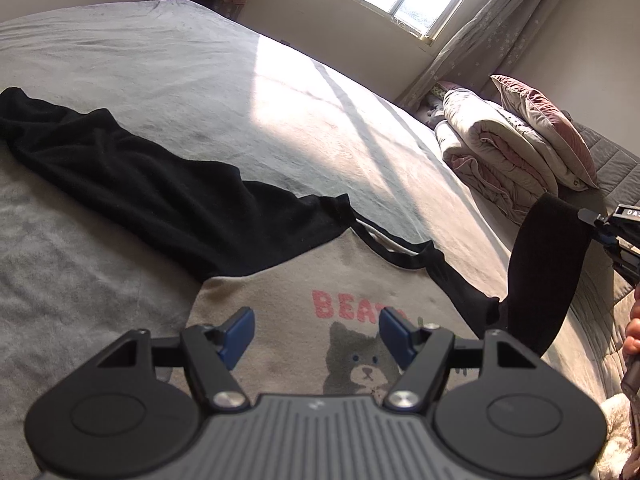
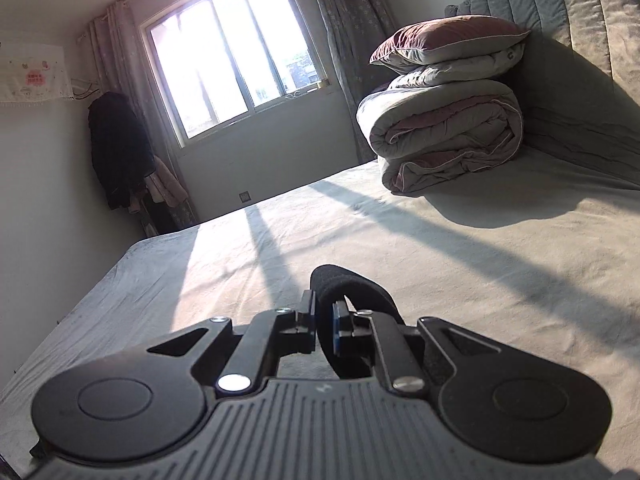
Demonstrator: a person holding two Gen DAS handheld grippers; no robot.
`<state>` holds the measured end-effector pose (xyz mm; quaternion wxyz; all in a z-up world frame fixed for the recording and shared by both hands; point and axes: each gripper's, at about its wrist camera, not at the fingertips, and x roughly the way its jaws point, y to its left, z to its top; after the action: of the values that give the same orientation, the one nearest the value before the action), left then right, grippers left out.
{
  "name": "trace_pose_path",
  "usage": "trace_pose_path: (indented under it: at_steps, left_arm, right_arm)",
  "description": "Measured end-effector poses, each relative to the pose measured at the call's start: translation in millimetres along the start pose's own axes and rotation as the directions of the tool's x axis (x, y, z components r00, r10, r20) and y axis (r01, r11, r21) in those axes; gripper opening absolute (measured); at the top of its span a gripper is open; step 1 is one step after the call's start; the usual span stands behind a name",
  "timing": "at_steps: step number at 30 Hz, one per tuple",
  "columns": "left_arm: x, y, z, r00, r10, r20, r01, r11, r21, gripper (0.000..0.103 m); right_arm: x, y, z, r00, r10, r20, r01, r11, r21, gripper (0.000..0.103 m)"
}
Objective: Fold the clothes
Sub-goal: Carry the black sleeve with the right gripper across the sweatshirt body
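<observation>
The raglan sweatshirt (image 1: 304,280), beige body with a bear print and black sleeves, is lying face-up on the grey bed (image 1: 140,60); I am judging it soft, light and limp, best taken at cuffs, hem or shoulder seams. My right gripper (image 2: 325,330) is pinching the black right sleeve (image 1: 548,264) near its cuff and holding it off the sheet, while my left gripper (image 1: 316,334) is hovering with jaws spread and empty above the chest print. No containers are showing; only a folded duvet (image 2: 444,136) and pillow (image 2: 448,40) at the headboard.

text "BEA…" in pink | on beige shirt (image 1: 304,280) | above bear print (image 1: 362,360)
</observation>
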<state>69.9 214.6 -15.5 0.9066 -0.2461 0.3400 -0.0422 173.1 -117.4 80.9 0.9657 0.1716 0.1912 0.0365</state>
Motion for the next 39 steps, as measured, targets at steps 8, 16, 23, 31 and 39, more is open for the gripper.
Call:
trace_pose_path:
  at_steps: [8, 16, 23, 31, 39]
  left_arm:
    - [-12, 23, 13, 0.999, -0.034, 0.020, 0.036, 0.993, -0.112, 0.069]
    - [-9, 37, 17, 0.995, -0.092, 0.028, 0.096, 0.973, -0.210, 0.069]
    - [-5, 32, 13, 0.996, -0.079, 0.046, 0.087, 0.974, -0.210, 0.069]
    - [20, -25, -7, 0.999, -0.009, 0.052, 0.004, 0.994, 0.110, 0.071]
    - [43, -83, -20, 0.993, 0.006, 0.122, -0.054, 0.917, 0.396, 0.075]
  right_arm:
    - [27, 60, -58, 0.989, 0.041, -0.142, -0.044, 0.999, -0.019, 0.011]
    - [53, 77, -118, 0.890, 0.119, -0.440, -0.102, 0.993, 0.061, 0.016]
    - [25, 61, -95, 0.885, 0.146, -0.443, -0.158, 0.987, 0.010, 0.044]
    - [31, -6, -84, 0.929, 0.166, -0.331, -0.156, 0.986, 0.058, 0.045]
    - [47, -70, -108, 0.947, 0.221, -0.234, -0.182, 0.968, 0.175, 0.045]
